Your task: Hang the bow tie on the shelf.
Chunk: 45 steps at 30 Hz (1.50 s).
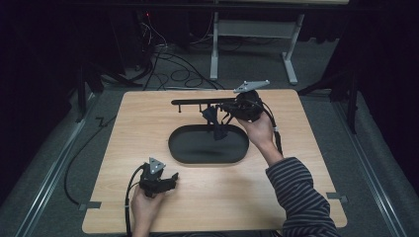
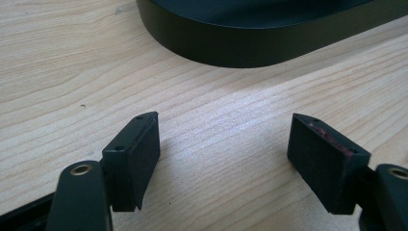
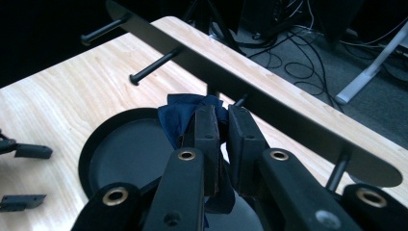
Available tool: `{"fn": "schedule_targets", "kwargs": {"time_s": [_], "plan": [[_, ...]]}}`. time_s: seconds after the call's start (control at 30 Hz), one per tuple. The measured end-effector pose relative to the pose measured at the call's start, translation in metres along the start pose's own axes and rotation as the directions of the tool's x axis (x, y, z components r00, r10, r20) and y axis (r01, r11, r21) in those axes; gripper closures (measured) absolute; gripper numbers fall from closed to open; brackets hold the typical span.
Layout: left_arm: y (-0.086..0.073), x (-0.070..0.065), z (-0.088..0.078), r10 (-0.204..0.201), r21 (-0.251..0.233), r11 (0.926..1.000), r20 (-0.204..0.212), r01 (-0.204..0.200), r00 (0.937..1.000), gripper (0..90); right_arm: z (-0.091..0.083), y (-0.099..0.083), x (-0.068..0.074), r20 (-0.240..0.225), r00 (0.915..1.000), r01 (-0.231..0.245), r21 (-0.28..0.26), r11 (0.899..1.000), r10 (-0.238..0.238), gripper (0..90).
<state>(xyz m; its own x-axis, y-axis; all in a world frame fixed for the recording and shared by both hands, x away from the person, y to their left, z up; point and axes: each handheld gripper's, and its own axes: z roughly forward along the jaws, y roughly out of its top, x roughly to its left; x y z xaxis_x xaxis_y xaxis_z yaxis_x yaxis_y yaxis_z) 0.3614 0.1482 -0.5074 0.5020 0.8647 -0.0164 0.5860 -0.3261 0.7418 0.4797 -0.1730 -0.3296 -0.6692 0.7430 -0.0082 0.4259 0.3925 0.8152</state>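
The right gripper [image 3: 219, 139] is pinching a small dark-blue cloth [image 3: 180, 118], jaws clamped on its bunched top, holding it above the black oval tray [image 1: 183, 150] and just beside the black metal peg rack [image 3: 269, 103]. The left gripper [image 2: 223, 159] is resting near the tray on the pale wooden table [image 1: 296, 148], jaws wide apart around nothing. Hanging probably calls for lifting a fold of the cloth over a peg before releasing.

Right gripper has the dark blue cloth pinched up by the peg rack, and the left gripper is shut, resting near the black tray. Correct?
Not quite. The left gripper is open: the left gripper view shows its jaws apart over bare table beside the black tray. The right gripper does pinch the dark blue cloth by the peg rack.
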Motion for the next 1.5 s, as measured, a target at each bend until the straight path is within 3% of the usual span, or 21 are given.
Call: {"fn": "schedule_targets", "kwargs": {"time_s": [0.4, 0.9, 1.23, 1.5], "plan": [[0.0, 0.0, 0.0, -0.001, 0.0, 1.0, 0.0, 0.001, 1.0, 27.6, 0.007, 0.004, -0.006, 0.03, 0.9995, -0.012, -0.002, 1.0, 0.012, 84.1], [0.0, 0.0, 0.0, -0.001, -0.002, 1.0, 0.0, 0.001, 1.0, 27.5, 0.001, 0.003, -0.009, 0.059, 0.9981, -0.018, -0.013, 1.0, 0.019, 71.0], [0.0, 0.0, 0.0, -0.001, -0.004, 1.0, 0.0, 0.001, 1.0, 27.4, -0.014, 0.006, -0.002, 0.059, 0.9979, -0.023, -0.06, 0.998, 0.026, 57.2], [0.0, 0.0, 0.0, 0.0, -0.004, 1.0, 0.001, 0.0, 1.0, 27.3, -0.03, 0.005, -0.001, 0.051, 0.9979, -0.035, -0.087, 0.996, 0.04, 53.3]]}}
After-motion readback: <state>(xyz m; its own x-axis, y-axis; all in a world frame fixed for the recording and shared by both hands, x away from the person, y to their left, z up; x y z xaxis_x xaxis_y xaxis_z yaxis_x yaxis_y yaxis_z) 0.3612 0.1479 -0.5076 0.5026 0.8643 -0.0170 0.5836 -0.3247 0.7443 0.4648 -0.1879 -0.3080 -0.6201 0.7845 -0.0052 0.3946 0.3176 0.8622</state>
